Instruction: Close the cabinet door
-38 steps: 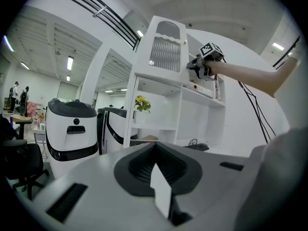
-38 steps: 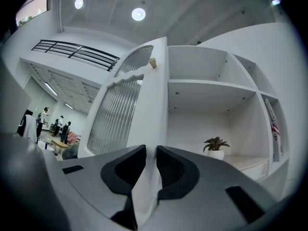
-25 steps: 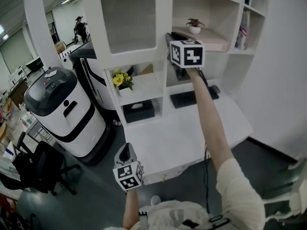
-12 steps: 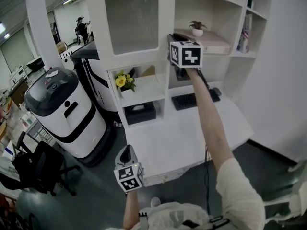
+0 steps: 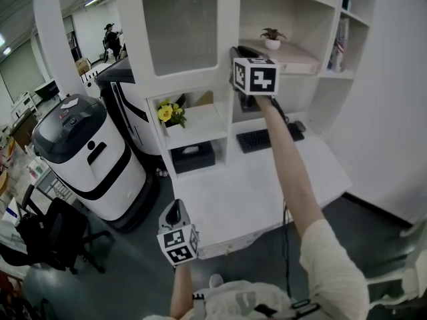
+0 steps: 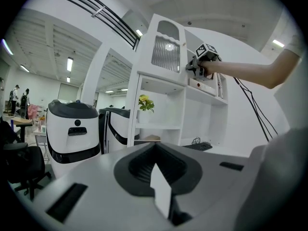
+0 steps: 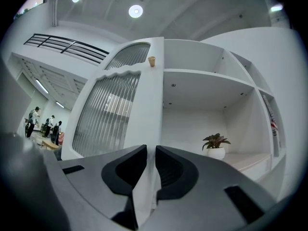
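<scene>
Your right gripper point(image 5: 235, 53) is raised to the white cabinet door with the ribbed glass panel point(image 5: 180, 29), at the lower end of the door's free right-hand edge. In the right gripper view, its jaws stand only a narrow slit apart. The door's white edge point(image 7: 150, 110) runs straight down into that slit, so the jaws are closed on the edge, one on each face. The door covers the upper left compartment of the tall white shelf cabinet point(image 5: 230, 109) and lies close to the cabinet front; you cannot tell whether it is fully seated. Just right of it is the open shelf with a small potted plant in a white pot point(image 5: 271, 39). Your left gripper point(image 5: 175, 210) hangs low before the white desk point(image 5: 267, 179), well apart from the door, jaws together with nothing between them.
</scene>
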### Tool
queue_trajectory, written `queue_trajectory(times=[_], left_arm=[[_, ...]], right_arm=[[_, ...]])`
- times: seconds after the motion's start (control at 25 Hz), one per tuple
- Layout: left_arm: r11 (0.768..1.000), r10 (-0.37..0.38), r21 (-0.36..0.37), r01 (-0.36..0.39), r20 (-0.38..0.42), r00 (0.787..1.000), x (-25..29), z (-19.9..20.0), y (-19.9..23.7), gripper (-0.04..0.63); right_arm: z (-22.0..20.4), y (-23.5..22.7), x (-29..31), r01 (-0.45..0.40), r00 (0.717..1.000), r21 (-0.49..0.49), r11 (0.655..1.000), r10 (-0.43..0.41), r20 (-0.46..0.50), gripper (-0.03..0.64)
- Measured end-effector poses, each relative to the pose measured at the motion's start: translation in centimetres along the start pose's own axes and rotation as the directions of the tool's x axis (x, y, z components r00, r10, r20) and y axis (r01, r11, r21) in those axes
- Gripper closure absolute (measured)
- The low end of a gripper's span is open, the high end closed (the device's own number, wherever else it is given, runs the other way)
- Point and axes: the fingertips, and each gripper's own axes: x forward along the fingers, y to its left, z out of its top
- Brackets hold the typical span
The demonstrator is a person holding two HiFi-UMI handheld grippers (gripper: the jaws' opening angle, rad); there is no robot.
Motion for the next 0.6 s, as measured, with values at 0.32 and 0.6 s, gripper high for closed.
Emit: queue_trajectory(times=[0.32,0.6], left_arm=[[1.0,0.008,0.005,-0.008,0.022,1.0,-0.6,1.3,0.1,0.591],[0.999,0.034,0.032,-0.037,0.089,0.995,-1.0,4.4,0.7,0.591]], right_arm=[[-1.0,0.0,-0.8,-0.004,1.0,0.116,0.993,0.003,0.015,0.558],[1.0,1.9,-5.9,-0.077,0.989,0.13,0.988,0.059,0.137,0.558]])
